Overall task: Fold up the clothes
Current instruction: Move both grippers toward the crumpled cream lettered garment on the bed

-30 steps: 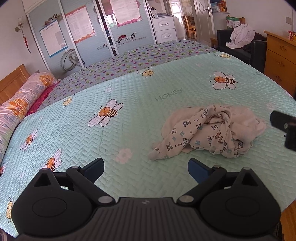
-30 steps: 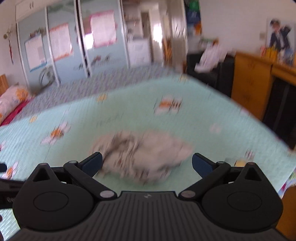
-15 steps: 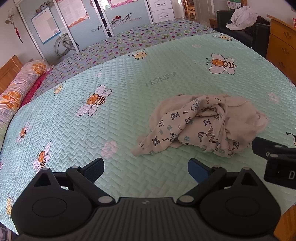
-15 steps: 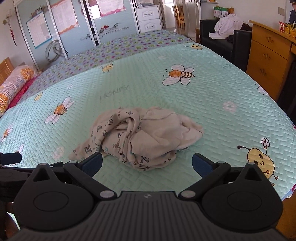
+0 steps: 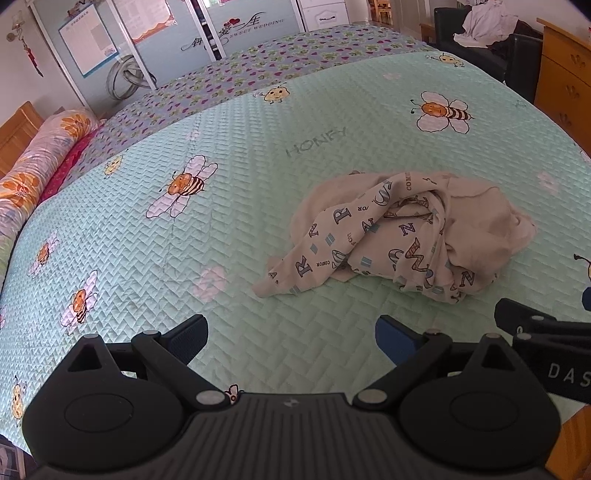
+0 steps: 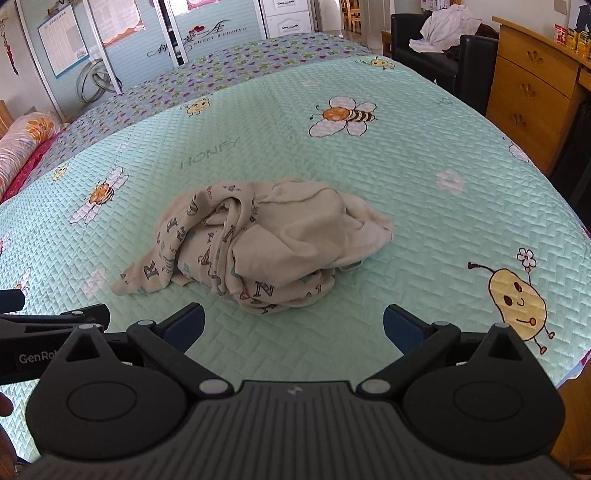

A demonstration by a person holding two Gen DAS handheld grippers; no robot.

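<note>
Left gripper (image 5: 290,330): nearest the lens, jaws spread wide, nothing between them; poised over the near edge of the bed, pointing toward the far side.
Right gripper (image 6: 293,321): same posture, jaws spread wide and empty, above the near edge, just to the right of the other tool; seen in the left wrist view as a black body at the right border (image 5: 546,343).
Grippers, count: two, side by side, apart from each other, neither touching cloth.
Open room, near edge: bare strip of quilt (image 5: 303,354) between both sets of jaws and the garment.
Garment (image 6: 258,243): one crumpled beige piece printed with letters, lying on the bed somewhat right of centre, closer to the near edge than to the far one; also in the left wrist view (image 5: 399,236).
Garment edges: a loose printed flap (image 6: 144,275) trailing toward the near left; plain beige bulk (image 6: 365,225) toward the right.
Open room, sides: wide bare quilt left of the garment; less on the right, toward the right edge of the bed (image 6: 569,236).
Bed cover: mint quilt with bee prints and the word HONEY (image 5: 317,142) beyond the garment; purple patterned band (image 5: 258,70) along the far edge.
Beyond the right edge: wooden dresser (image 6: 532,85), one; black armchair (image 6: 443,55) with white cloth on it.
Far left corner: one floral bolster (image 5: 40,155).
Far wall: wardrobe doors (image 5: 207,26) with posters.
</note>
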